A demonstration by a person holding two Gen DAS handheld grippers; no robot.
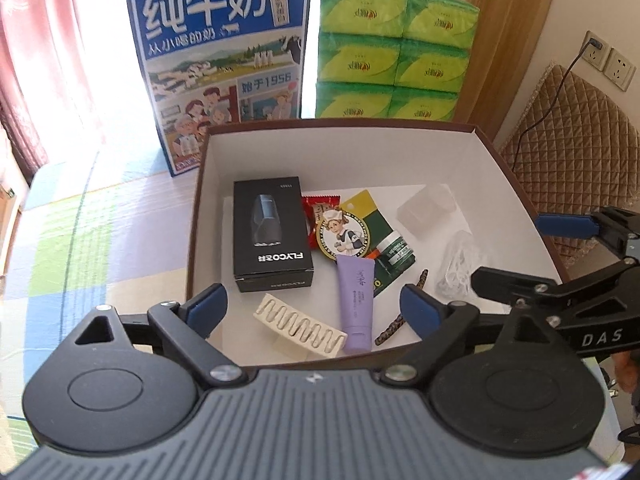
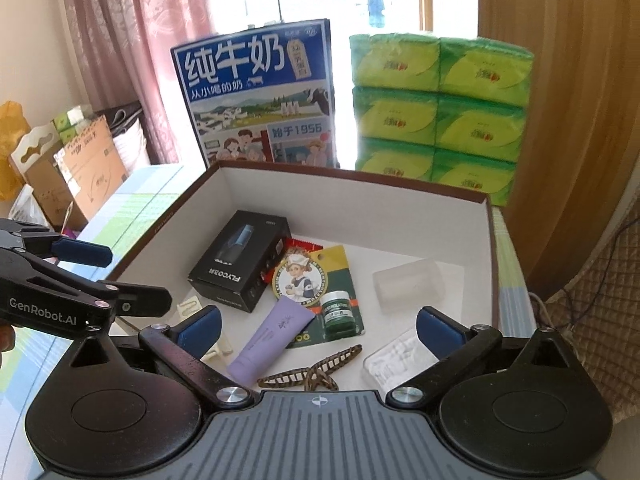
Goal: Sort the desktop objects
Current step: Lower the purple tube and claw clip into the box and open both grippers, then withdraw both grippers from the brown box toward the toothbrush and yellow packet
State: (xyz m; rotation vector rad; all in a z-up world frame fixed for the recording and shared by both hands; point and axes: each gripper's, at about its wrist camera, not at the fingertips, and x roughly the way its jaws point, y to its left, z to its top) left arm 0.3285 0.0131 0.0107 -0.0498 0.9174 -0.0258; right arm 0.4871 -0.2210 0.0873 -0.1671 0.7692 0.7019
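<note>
A brown-rimmed box (image 1: 340, 123) with a white inside holds a black FLYCO carton (image 1: 272, 236), a red snack packet (image 1: 316, 208), a Mentholatum card (image 1: 360, 240), a purple tube (image 1: 356, 304), a cream claw clip (image 1: 300, 330), a leopard-pattern clip (image 1: 400, 312), a clear plastic case (image 1: 426, 210) and a clear bag (image 1: 456, 268). My left gripper (image 1: 312, 310) hovers open and empty over the box's near edge. My right gripper (image 2: 320, 332) is open and empty too, above the purple tube (image 2: 268, 340) and leopard-pattern clip (image 2: 316, 372). Each gripper shows in the other's view, left gripper (image 2: 116, 276) and right gripper (image 1: 508, 252).
Behind the box (image 2: 360, 178) stand a blue milk carton (image 1: 224, 68) and stacked green tissue packs (image 1: 392, 52). A checked tablecloth (image 1: 80, 240) covers the table to the left. A quilted chair back (image 1: 568, 140) and wall sockets (image 1: 608, 60) are on the right; cardboard boxes (image 2: 80, 168) lie far left.
</note>
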